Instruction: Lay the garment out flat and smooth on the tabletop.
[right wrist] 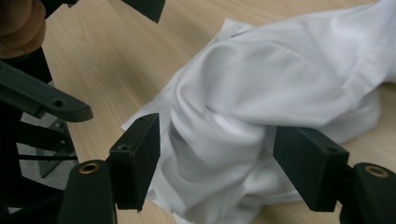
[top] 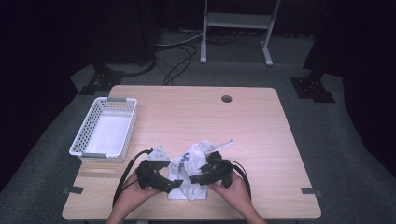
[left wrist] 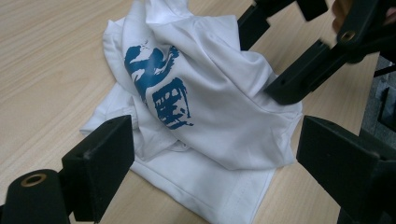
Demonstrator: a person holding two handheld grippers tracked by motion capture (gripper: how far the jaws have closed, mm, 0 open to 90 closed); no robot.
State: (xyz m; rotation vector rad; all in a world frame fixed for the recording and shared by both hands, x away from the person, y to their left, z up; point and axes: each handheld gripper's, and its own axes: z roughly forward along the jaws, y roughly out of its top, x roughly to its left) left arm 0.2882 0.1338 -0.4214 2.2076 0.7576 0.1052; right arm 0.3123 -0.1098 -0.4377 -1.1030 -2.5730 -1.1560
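Observation:
A white T-shirt (top: 194,161) with a blue print lies crumpled near the table's front edge. In the left gripper view its print (left wrist: 159,88) faces up on a raised fold. My left gripper (left wrist: 219,163) is open at the shirt's left edge (top: 170,185), and its wide-apart jaws touch no cloth. My right gripper (right wrist: 217,163) stands open on the shirt's right side (top: 196,178). A thick bunch of the shirt (right wrist: 280,70) sits between its jaws. From the left gripper view, the right gripper (left wrist: 261,60) straddles that bunch.
A white plastic basket (top: 130,123) stands at the table's left side, with nothing in it. A round cable hole (top: 226,98) is at the back of the table. The front edge runs just under the person's hands. A metal stand (top: 236,21) is on the floor beyond.

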